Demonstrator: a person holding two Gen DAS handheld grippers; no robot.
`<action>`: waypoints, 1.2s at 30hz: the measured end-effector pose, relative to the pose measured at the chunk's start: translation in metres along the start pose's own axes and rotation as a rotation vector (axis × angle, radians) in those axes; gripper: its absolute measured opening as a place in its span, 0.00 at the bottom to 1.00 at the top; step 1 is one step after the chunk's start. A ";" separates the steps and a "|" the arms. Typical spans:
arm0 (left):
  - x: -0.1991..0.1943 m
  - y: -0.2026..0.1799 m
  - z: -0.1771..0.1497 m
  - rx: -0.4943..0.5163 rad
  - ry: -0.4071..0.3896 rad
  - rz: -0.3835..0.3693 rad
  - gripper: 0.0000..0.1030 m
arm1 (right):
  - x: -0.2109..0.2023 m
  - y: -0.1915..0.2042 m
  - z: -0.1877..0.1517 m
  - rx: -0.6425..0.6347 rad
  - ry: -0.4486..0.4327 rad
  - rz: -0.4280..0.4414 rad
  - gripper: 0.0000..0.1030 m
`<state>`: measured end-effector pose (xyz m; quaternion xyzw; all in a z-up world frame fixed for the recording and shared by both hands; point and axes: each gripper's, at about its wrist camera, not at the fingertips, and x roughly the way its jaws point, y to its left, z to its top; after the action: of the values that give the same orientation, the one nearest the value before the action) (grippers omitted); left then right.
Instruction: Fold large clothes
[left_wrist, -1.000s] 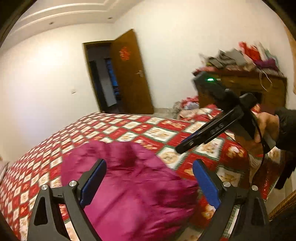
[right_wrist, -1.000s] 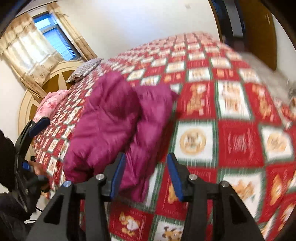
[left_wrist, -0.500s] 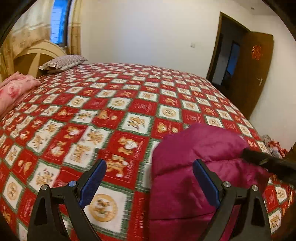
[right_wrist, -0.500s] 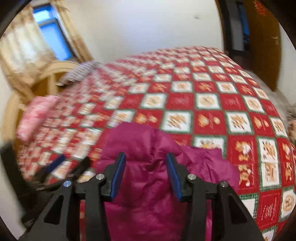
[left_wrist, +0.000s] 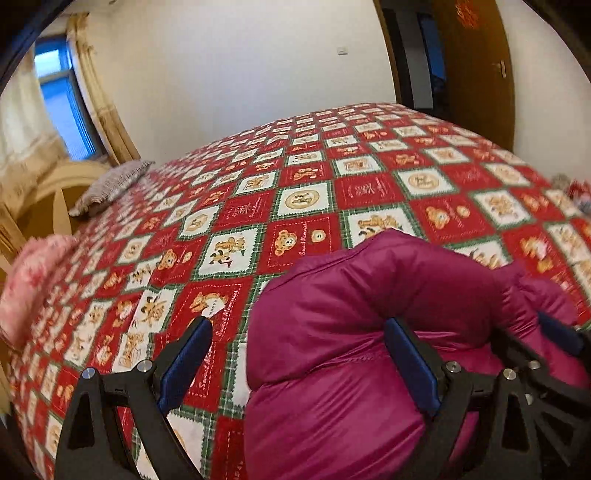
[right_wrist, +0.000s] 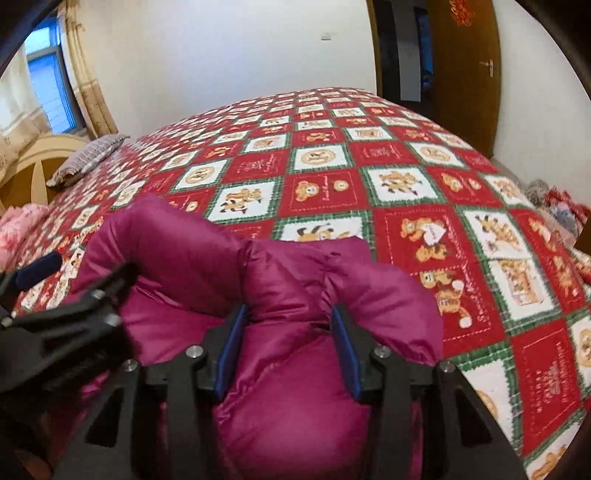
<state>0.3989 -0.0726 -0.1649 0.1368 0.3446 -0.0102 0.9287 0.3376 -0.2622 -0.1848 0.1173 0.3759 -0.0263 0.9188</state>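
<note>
Left wrist, surroundings: I see the red patchwork bedspread (left_wrist: 332, 192) filling the view, a striped pillow (left_wrist: 110, 186) by the headboard, a pink blanket (left_wrist: 33, 280) at the left edge, the brown door (left_wrist: 476, 62) open at the far right.
Left wrist, in the way: the right gripper (left_wrist: 554, 343) pokes in at the right edge, pressed against the jacket's sleeve side.
Left wrist, jacket: the magenta puffer jacket (left_wrist: 369, 332) lies bunched on the near edge of the bed, its long axis running roughly left to right across my view, one rounded fold humped toward the far side.
Left wrist, jaws: my left gripper (left_wrist: 299, 354) stands wide apart; the right finger sits on the jacket, the left one over bare bedspread.
Left wrist, change: half a second ago the window side was in view; the camera has swung toward the door.

Right wrist, surroundings: same bedspread (right_wrist: 369, 155), pillow (right_wrist: 88, 157), door (right_wrist: 469, 66).
Right wrist, in the way: the left gripper (right_wrist: 66, 295) crosses the jacket at left.
Right wrist, jacket: the jacket (right_wrist: 207, 258) spreads sideways, a padded fold rising between my fingers.
Right wrist, jaws: my right gripper (right_wrist: 286, 343) is apart, straddling that fold; I cannot tell whether it pinches it.
Right wrist, change: the jacket sits closer and sharper than before.
</note>
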 end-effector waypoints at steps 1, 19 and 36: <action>0.003 -0.001 -0.001 0.000 -0.001 -0.001 0.92 | 0.002 -0.001 0.001 0.007 0.005 0.004 0.47; 0.048 0.014 -0.009 -0.120 0.125 -0.116 0.99 | 0.009 -0.007 0.010 0.033 0.050 0.031 0.40; 0.044 0.009 -0.007 -0.076 0.104 -0.061 0.99 | 0.001 -0.020 -0.015 0.000 0.055 -0.072 0.43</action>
<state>0.4289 -0.0590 -0.1963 0.0913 0.3965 -0.0184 0.9133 0.3249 -0.2777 -0.1999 0.1045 0.4049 -0.0562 0.9066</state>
